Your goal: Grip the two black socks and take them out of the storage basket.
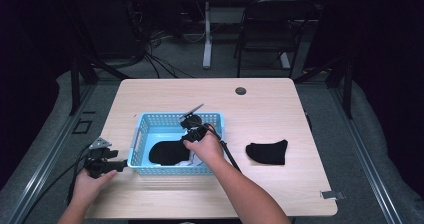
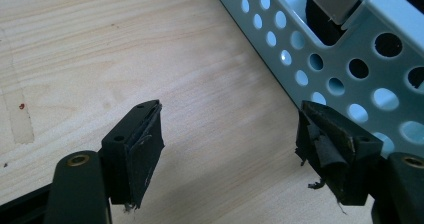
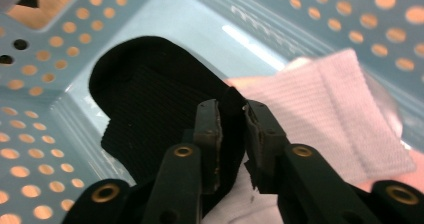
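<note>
Sock handling: we judged the black sock (image 3: 150,104) in the blue basket (image 1: 145,129) limp and light, best pinched at its edge, where the right gripper (image 3: 231,129) was nearly closed on a fold; left gripper (image 2: 230,144) gaped empty over the bench (image 2: 100,49).

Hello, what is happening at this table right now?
A person works with two handheld claws. The right claw is inside the light blue basket, pinching a black sock that lies beside a pale pink cloth. The left claw rests open on the table by the basket's side. Another black sock lies on the table.
</note>
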Action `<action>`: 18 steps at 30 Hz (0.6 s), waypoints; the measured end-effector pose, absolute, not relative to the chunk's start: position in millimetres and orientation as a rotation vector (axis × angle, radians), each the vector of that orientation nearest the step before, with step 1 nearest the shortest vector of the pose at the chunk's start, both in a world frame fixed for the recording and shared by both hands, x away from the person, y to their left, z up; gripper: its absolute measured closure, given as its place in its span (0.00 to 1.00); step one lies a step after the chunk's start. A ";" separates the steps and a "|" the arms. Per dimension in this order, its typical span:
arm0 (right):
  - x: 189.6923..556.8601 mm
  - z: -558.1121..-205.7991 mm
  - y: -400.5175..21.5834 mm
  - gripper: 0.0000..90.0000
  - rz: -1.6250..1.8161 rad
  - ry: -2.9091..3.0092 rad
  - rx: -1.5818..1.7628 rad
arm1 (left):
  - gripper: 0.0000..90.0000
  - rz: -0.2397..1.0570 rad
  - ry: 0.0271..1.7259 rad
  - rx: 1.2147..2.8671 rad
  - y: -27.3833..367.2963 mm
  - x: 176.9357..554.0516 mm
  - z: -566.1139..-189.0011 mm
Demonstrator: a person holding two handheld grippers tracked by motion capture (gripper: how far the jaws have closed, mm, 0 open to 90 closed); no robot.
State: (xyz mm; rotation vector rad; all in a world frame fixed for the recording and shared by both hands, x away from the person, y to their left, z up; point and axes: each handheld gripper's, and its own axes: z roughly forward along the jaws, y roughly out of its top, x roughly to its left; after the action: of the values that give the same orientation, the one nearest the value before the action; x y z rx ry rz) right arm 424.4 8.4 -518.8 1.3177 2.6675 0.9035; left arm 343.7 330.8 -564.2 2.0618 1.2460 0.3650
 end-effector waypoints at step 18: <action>399.8 -470.9 15.9 0.94 1.097 2.623 0.970 | 0.30 0.364 1.248 2.062 330.7 343.9 -564.4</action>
State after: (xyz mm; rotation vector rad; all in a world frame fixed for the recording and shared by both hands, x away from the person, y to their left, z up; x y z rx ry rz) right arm 399.8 15.9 -470.9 0.9704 2.6233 1.0968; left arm 343.9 330.7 -564.4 2.0621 1.2480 0.3636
